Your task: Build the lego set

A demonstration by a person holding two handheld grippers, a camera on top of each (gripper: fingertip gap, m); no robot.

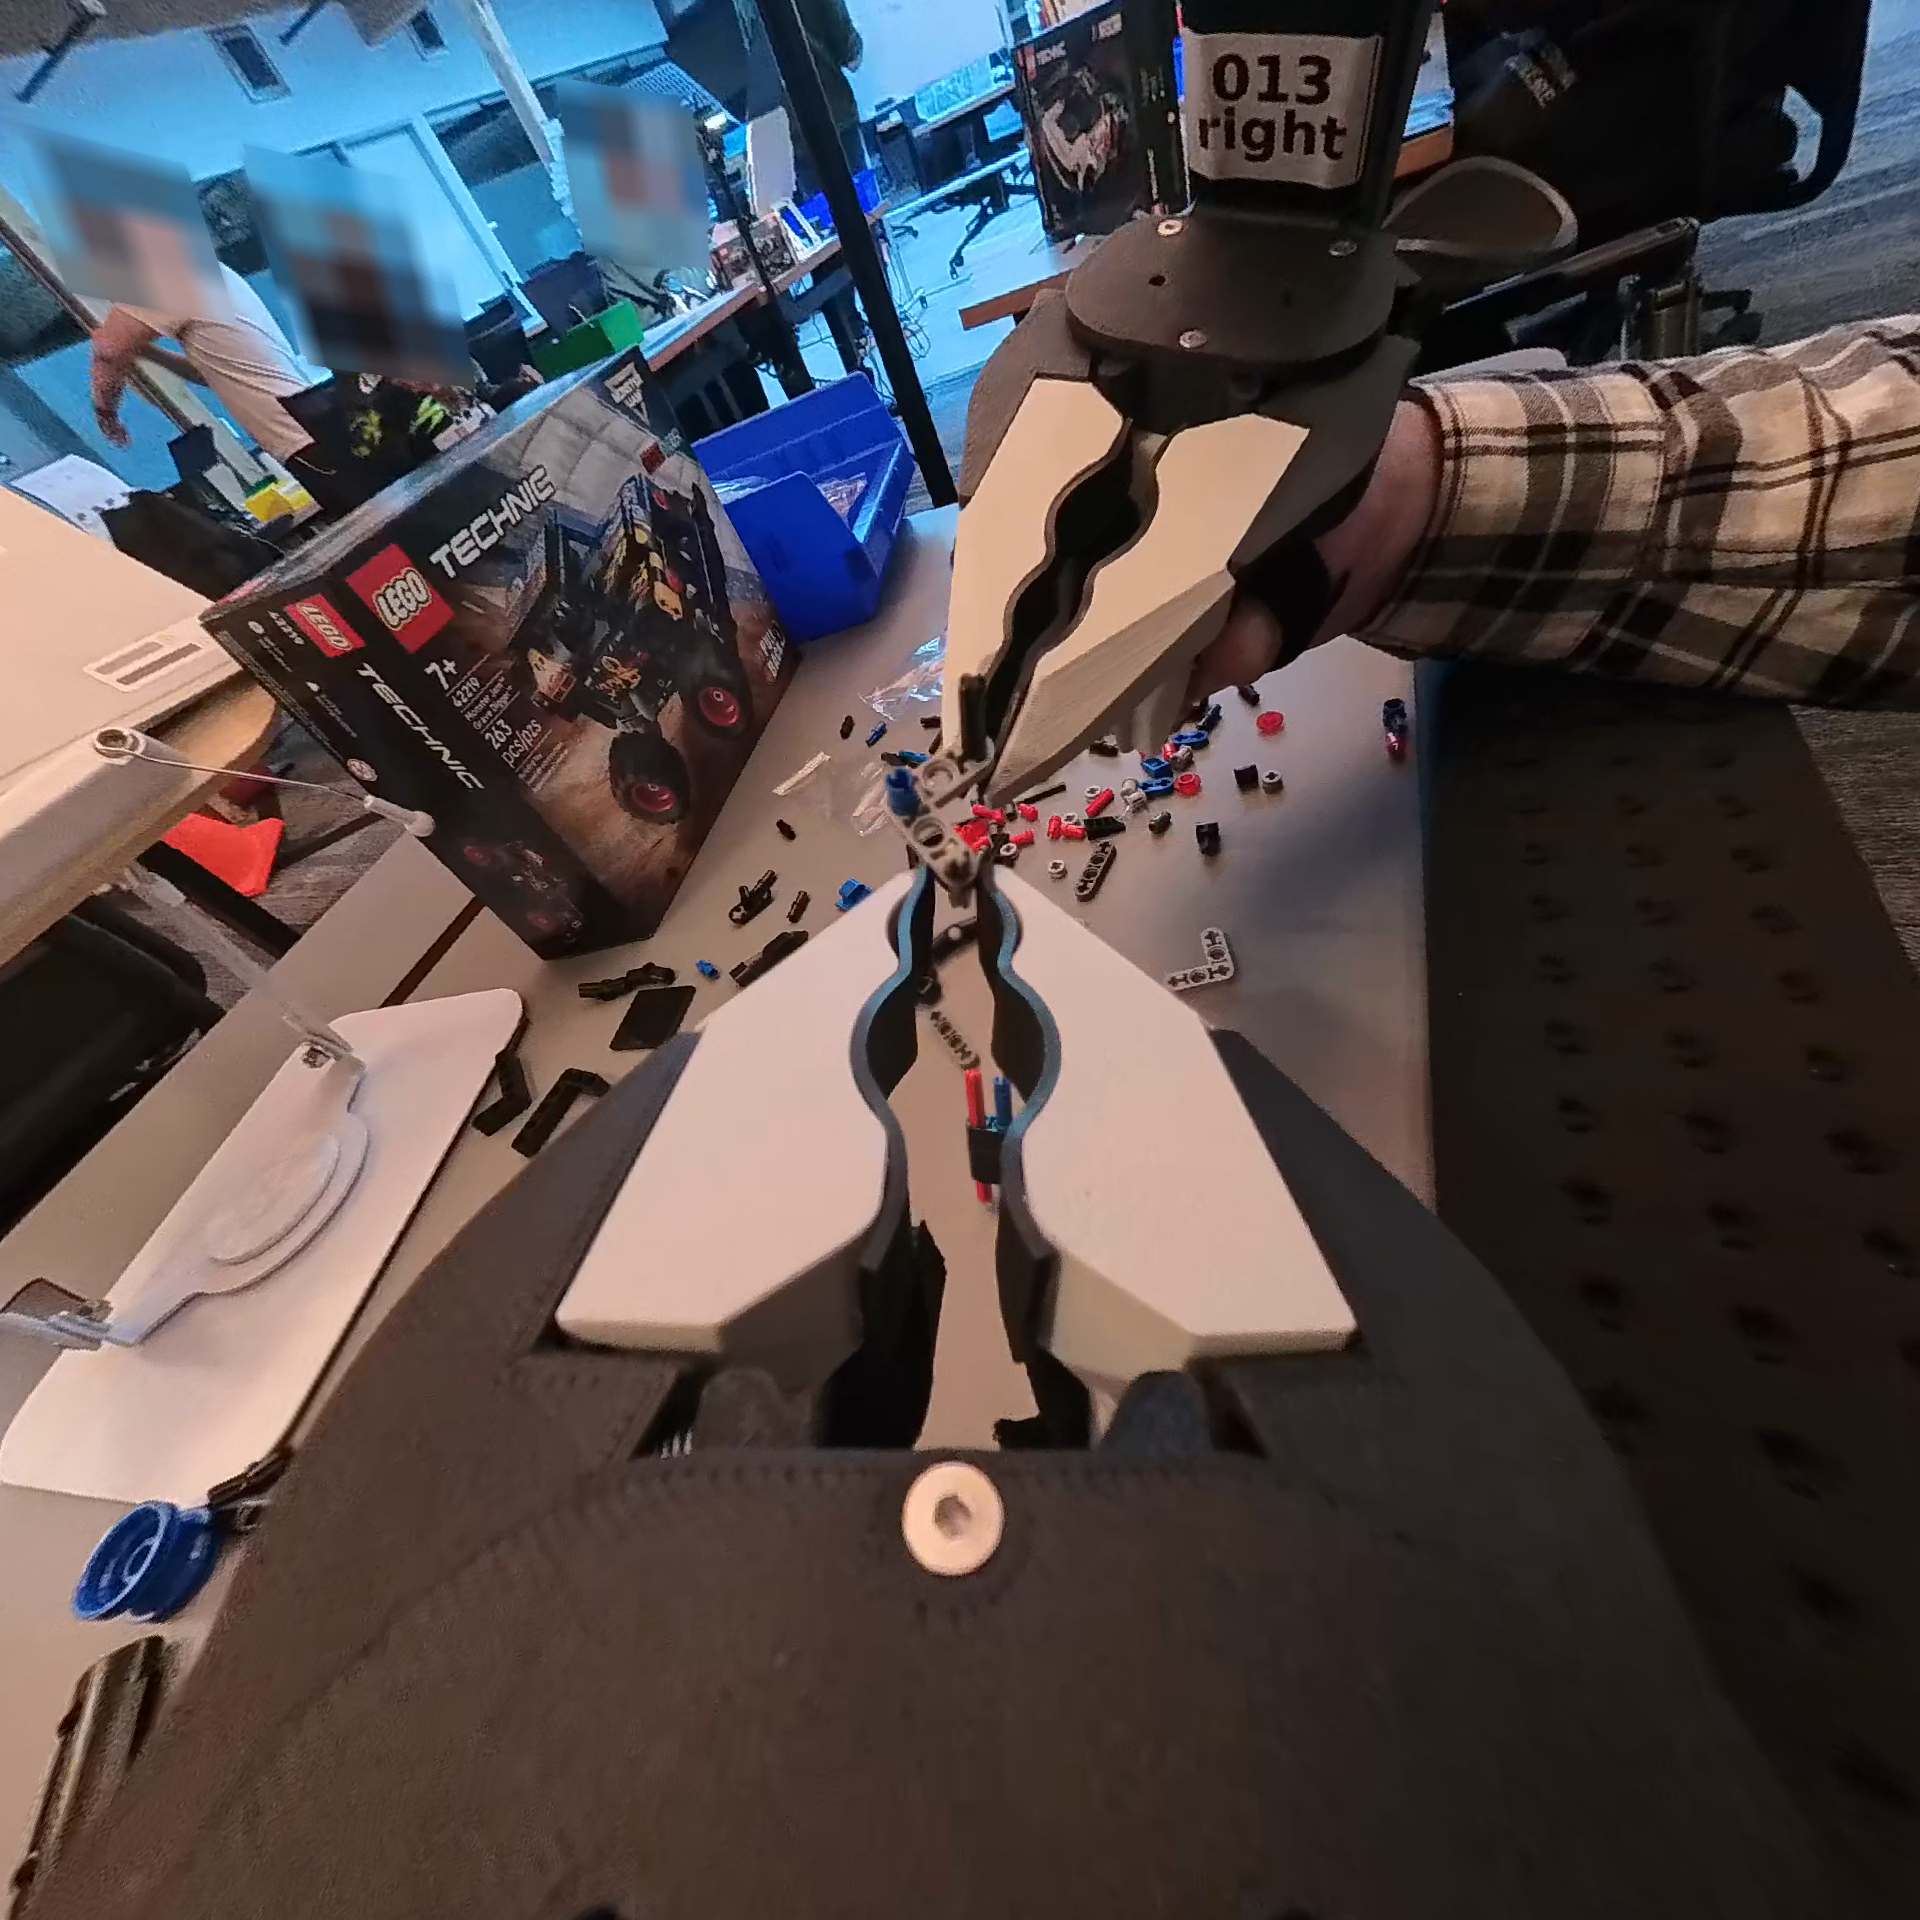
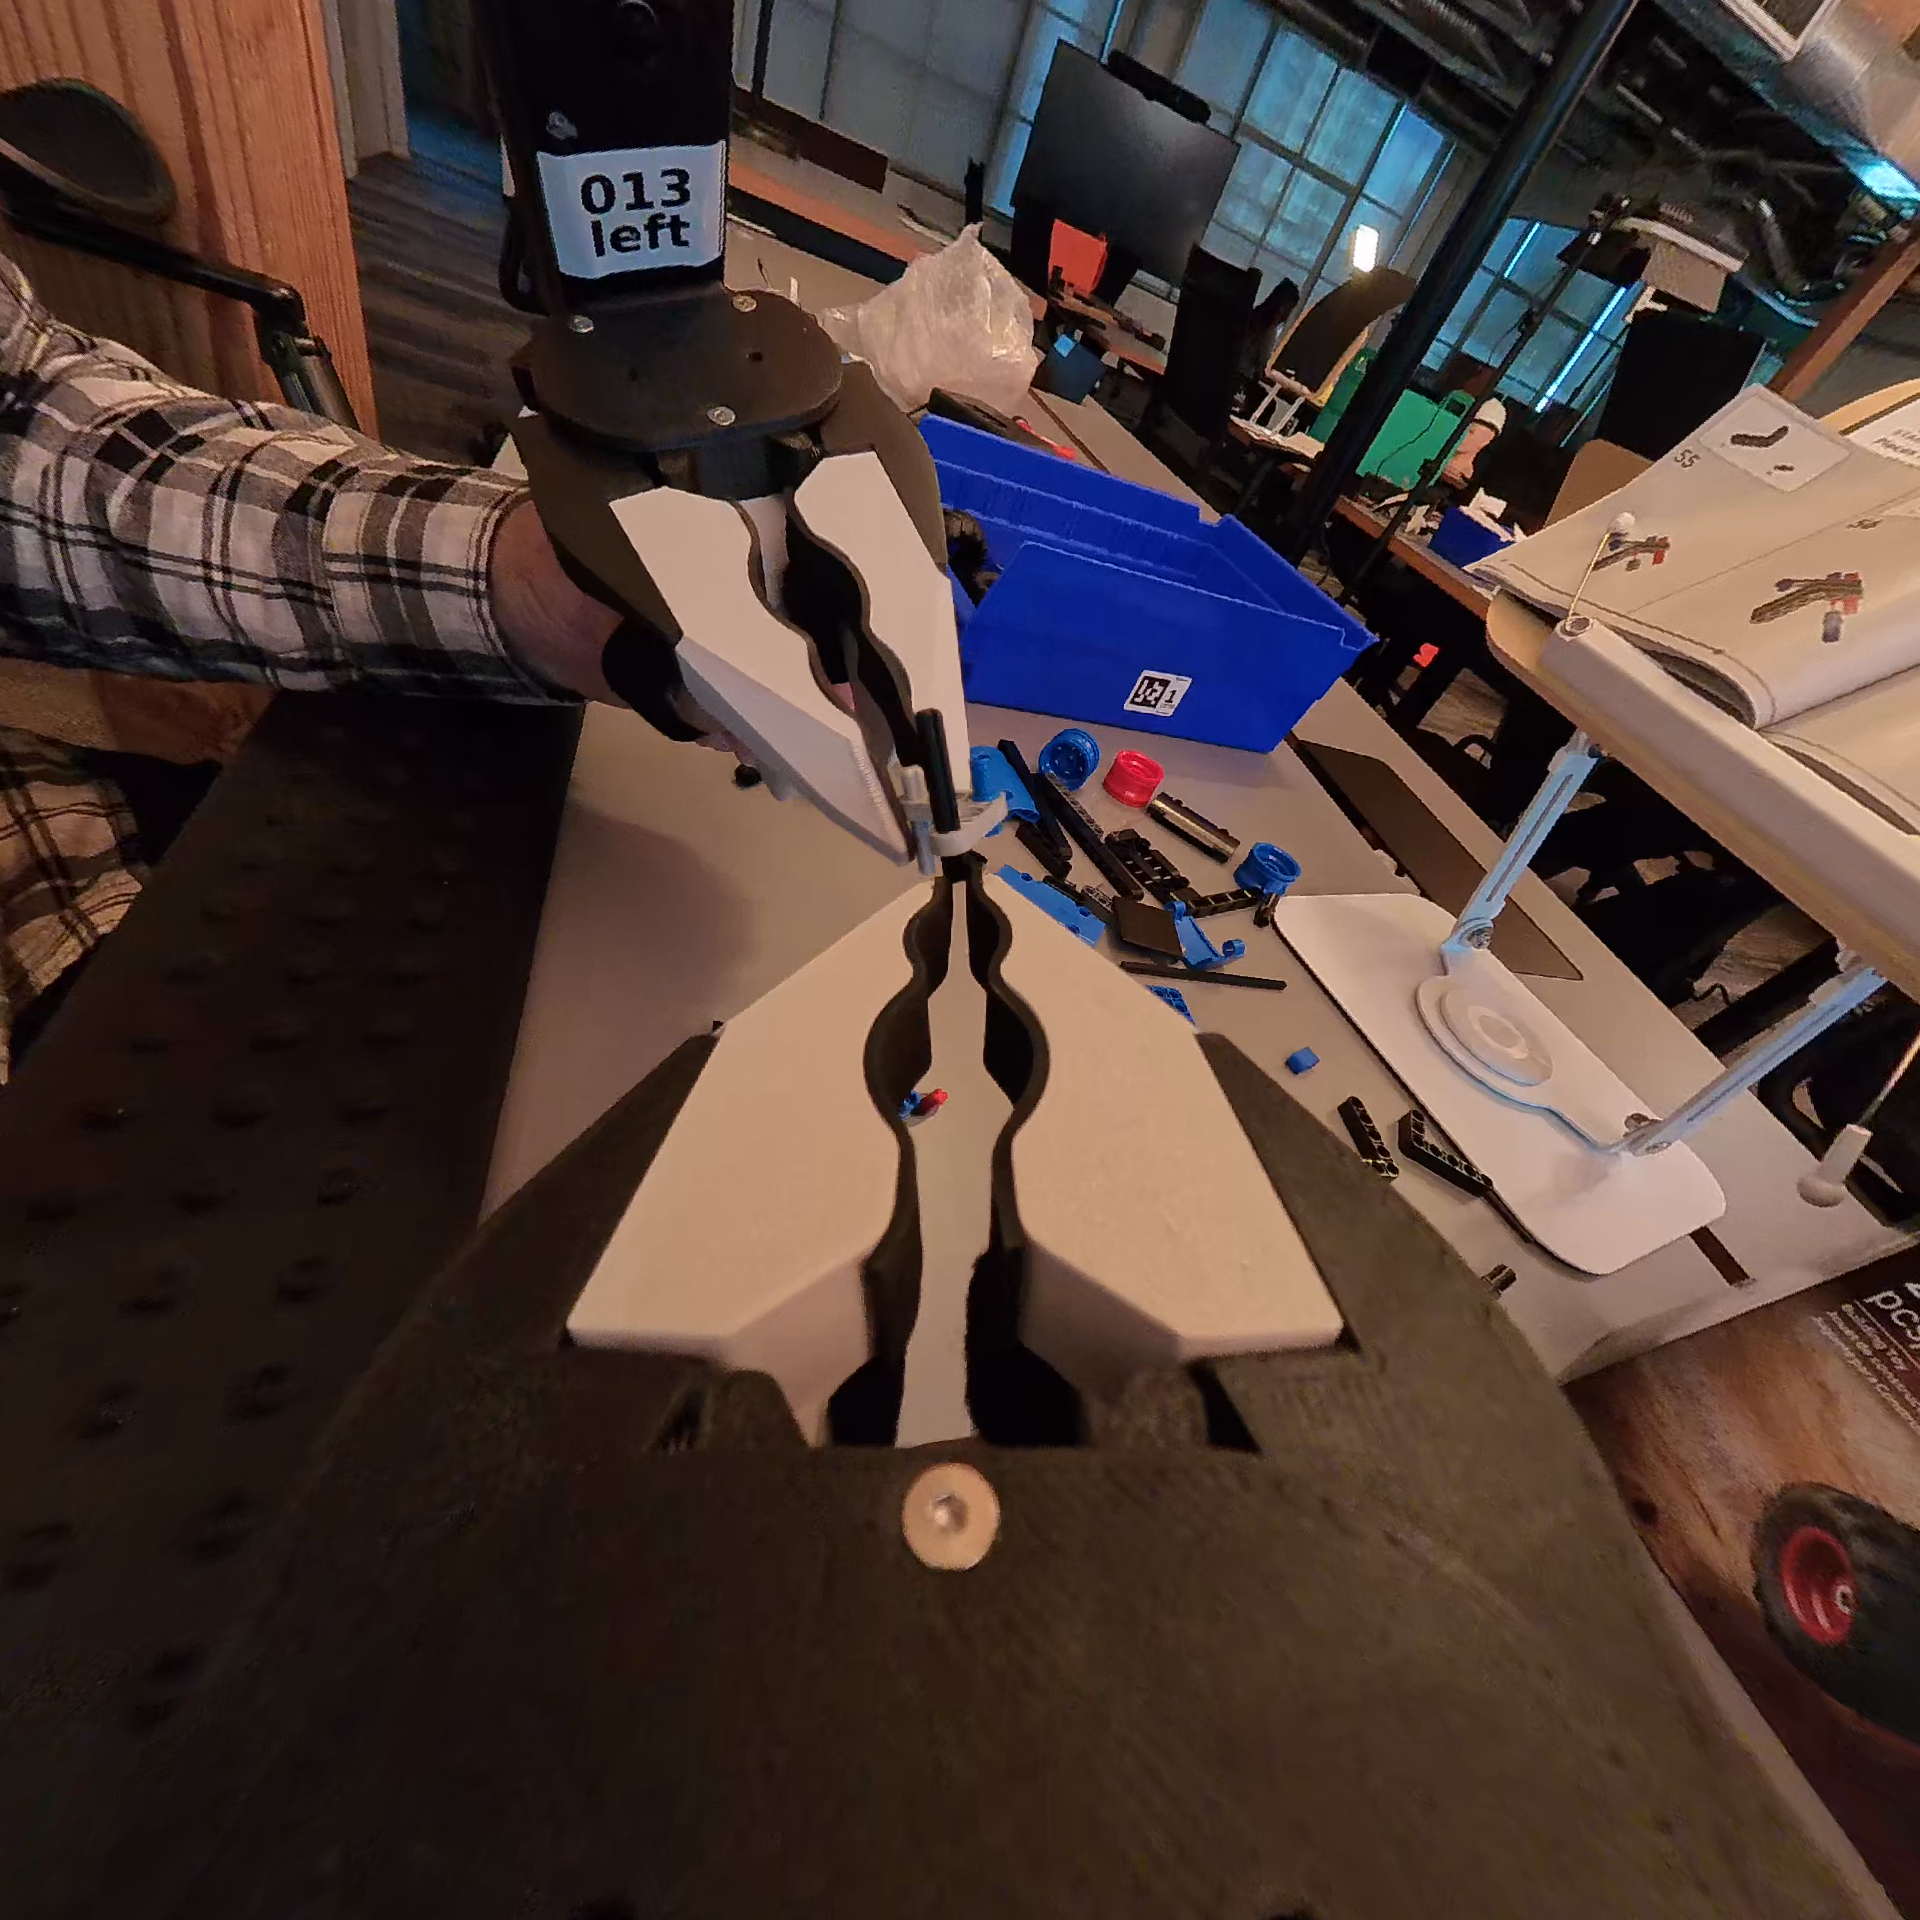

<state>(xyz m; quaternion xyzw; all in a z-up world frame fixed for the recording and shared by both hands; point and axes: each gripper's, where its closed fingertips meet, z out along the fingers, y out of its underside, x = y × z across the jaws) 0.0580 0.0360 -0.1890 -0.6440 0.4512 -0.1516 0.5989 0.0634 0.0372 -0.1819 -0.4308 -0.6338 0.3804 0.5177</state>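
In the left wrist view my left gripper is shut on the lower end of a grey holed beam with a blue pin on its side, held above the table. My right gripper comes down from above, shut on a black axle whose end meets the beam's top. In the right wrist view my right gripper grips the black axle, and the left gripper holds the grey beam edge-on against it.
A Lego box and a blue bin stand at the back. Loose pieces lie scattered beyond the grippers, more by the bin. A booklet stand's white base holds the instruction booklet. A small red-and-blue pin part lies below. My two grippers' fingertips are within a few centimetres of each other.
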